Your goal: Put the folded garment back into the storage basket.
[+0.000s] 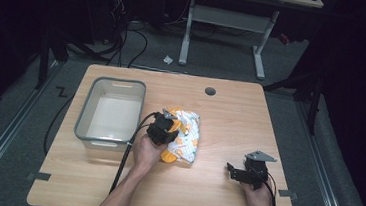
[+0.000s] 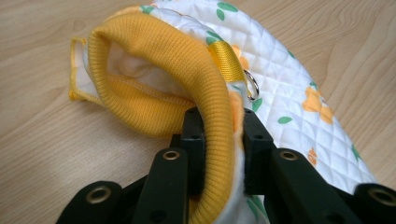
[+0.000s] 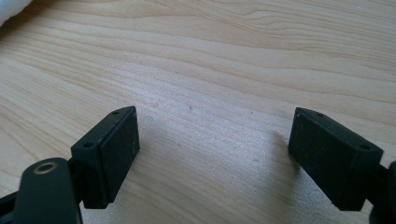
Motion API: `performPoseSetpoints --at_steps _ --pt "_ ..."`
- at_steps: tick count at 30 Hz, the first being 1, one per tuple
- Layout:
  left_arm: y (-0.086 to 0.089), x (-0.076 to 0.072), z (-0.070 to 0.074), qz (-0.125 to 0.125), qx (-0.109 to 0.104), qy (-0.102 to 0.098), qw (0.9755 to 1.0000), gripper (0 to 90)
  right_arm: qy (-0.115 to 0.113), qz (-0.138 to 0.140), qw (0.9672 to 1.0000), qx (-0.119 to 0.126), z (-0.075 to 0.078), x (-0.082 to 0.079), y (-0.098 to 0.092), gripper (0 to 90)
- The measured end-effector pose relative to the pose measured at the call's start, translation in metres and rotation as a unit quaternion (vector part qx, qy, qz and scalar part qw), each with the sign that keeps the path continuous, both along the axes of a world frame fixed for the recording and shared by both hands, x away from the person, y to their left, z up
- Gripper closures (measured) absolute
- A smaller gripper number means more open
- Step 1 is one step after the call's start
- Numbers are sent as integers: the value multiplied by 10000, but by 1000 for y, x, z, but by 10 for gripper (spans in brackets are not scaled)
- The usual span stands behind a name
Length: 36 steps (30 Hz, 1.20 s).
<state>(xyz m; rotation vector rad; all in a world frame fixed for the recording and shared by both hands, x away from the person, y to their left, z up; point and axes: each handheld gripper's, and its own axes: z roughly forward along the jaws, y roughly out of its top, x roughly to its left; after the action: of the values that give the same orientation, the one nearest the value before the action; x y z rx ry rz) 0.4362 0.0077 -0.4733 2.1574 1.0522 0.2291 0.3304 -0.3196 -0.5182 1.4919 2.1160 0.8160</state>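
While right tongs (image 3: 212, 154) gape, left tongs (image 2: 219, 140) pinch garment (image 2: 289, 93).

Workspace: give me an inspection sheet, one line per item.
Surface: wooden table, round hole near far edge.
Job's things: quilted garment with yellow ribbed cuff, lying right of the grey bin.
Clutter: nothing seen on the table.
Grippers: left claw shut on the cuff; right claw open, nothing between its jaws, near the table's right front.
Cables: black cable trails from the left claw toward the person.
Surroundings: dark room, floor cables, white desk frame beyond.
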Motion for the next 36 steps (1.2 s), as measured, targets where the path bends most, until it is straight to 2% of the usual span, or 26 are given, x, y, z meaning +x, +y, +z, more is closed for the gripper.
performPoseSetpoints --at_steps 12,19,29,36 --pt "10 -11 21 -80 -227 -269 9993 755 0 1 10000 0 0 0 0 165" --pt "17 -11 25 -92 -382 -253 9989 755 0 0 10000 0 0 0 0 165" --pt "30 -12 33 -68 -752 -204 9969 755 0 0 10000 0 0 0 0 165" --pt "38 -14 39 -10 -797 -264 9965 755 -1 1 10000 -1 0 0 0 165"
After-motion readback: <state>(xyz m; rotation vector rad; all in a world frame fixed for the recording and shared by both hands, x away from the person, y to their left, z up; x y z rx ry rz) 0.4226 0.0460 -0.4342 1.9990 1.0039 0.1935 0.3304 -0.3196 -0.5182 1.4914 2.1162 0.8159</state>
